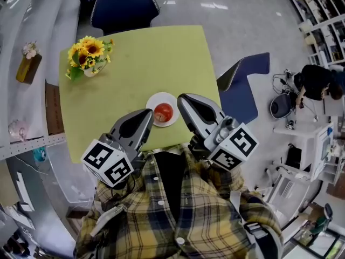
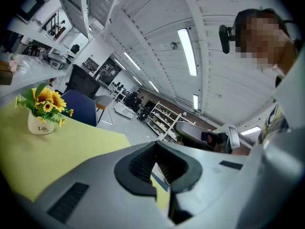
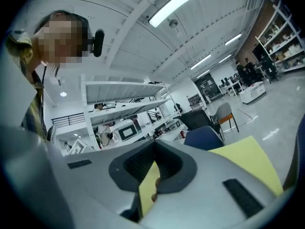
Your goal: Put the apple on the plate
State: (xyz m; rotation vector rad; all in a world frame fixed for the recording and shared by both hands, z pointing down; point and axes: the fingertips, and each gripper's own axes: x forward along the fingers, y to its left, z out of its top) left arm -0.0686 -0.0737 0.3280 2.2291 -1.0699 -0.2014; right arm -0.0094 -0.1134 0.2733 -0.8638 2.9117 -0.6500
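- Apple first: the red apple [image 1: 163,112] lies on the round white plate [image 1: 152,102], roughly at its middle, and neither gripper touches it.
- The plate sits on the yellow-green bench [image 1: 145,63], close to the bench's near edge and a little right of its middle.
- My left gripper [image 1: 146,114] is closed and empty. In the left gripper view its dark ribbed pads [image 2: 143,163] meet at the tips [image 2: 161,185], with only a thin slit of bench showing through.
- My right gripper [image 1: 183,99] is closed too, with nothing held. In the right gripper view its jaws come together [image 3: 151,187], and a narrow strip of yellow bench shows in the hollow behind the tips.
- In the head view the two grippers flank the plate, the left one's tip just beside its left rim and the right one's tip at its right rim, with the apple between them.
- Both grippers point away from me, about level, toward the far side of the room.
- A white mug of yellow sunflowers [image 1: 86,55] stands at the far left of the bench, well apart from the plate.
- A dark blue chair [image 1: 124,7] stands at the bench's far side, and another blue chair [image 1: 242,85] stands at its right.
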